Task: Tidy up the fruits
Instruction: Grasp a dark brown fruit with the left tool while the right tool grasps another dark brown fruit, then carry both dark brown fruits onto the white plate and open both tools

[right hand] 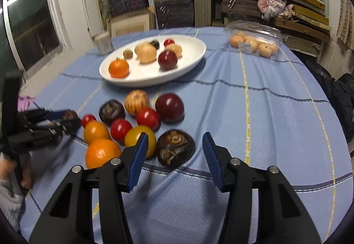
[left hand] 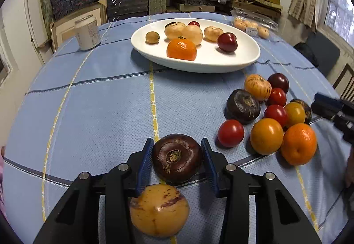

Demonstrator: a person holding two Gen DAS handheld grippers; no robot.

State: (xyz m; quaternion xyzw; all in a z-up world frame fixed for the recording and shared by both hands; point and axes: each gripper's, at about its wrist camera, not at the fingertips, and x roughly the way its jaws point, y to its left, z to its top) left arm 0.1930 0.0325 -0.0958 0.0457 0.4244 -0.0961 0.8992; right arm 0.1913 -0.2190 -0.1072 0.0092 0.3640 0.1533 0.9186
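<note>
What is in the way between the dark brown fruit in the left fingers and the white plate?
Nothing visible. The dark brown fruit sits between the left gripper pads, and only bare blue tablecloth lies between it and the white plate. The loose fruit pile sits off to the right.

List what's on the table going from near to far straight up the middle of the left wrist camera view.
Yellow-brown speckled fruit → dark brown round fruit between the left gripper fingers → orange mandarin in the white dish → pale round fruit behind it.
</note>
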